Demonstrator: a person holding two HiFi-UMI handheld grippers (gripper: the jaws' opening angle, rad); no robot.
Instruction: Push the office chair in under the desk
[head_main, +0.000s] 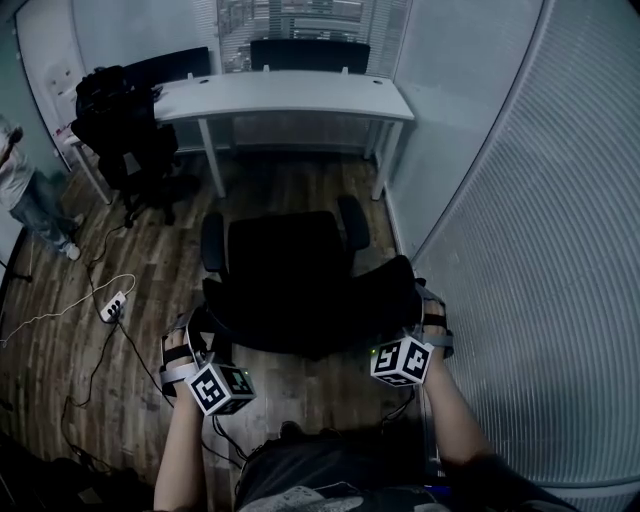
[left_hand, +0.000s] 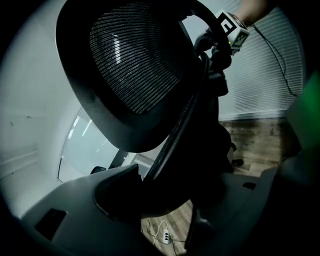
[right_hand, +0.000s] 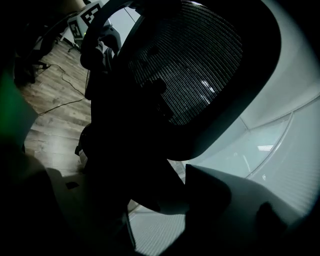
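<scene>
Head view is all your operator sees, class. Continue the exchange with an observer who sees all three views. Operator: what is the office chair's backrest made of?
Observer: Mesh. The left gripper view shows the backrest as see-through weave inside a dark frame.
Operator: How do the left tongs stand?
Observer: The left gripper has its tongs apart, with part of that frame between them.
Operator: And the right?
Observer: The right gripper straddles the backrest's other side, but it is too dark to tell whether its tongs press.
</scene>
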